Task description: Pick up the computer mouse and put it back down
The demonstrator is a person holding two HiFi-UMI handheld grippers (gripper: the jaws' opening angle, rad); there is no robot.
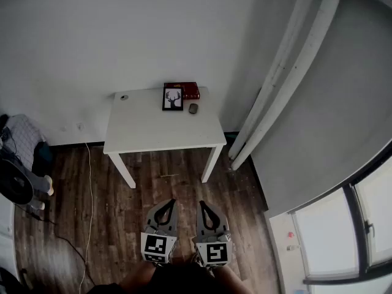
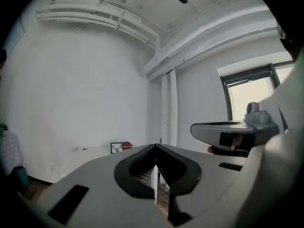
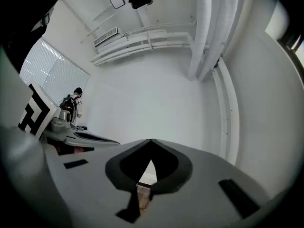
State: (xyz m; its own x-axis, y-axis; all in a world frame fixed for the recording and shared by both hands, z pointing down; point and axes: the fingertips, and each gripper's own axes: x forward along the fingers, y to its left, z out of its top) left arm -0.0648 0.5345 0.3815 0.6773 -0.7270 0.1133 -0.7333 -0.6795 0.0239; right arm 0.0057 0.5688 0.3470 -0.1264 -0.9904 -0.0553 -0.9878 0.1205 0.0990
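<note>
A small dark computer mouse [image 1: 193, 108] lies on the white table [image 1: 159, 130] near its far right corner, just right of a framed deer picture [image 1: 173, 98]. My left gripper [image 1: 169, 201] and right gripper [image 1: 204, 202] are held side by side low in the head view, well short of the table, over the wooden floor. Both point level toward the table with jaws shut and nothing between them. In the left gripper view my left gripper [image 2: 155, 147] faces the far table, where the picture [image 2: 116, 147] shows; the mouse is not discernible there. The right gripper [image 3: 150, 140] faces the white wall.
A red book [image 1: 190, 90] lies behind the picture, and a small round object [image 1: 124, 97] sits at the table's far left corner. White pipes [image 1: 288, 66] run down the wall to the right. A cable [image 1: 90, 182] trails over the floor at left, near a fan [image 1: 15, 181].
</note>
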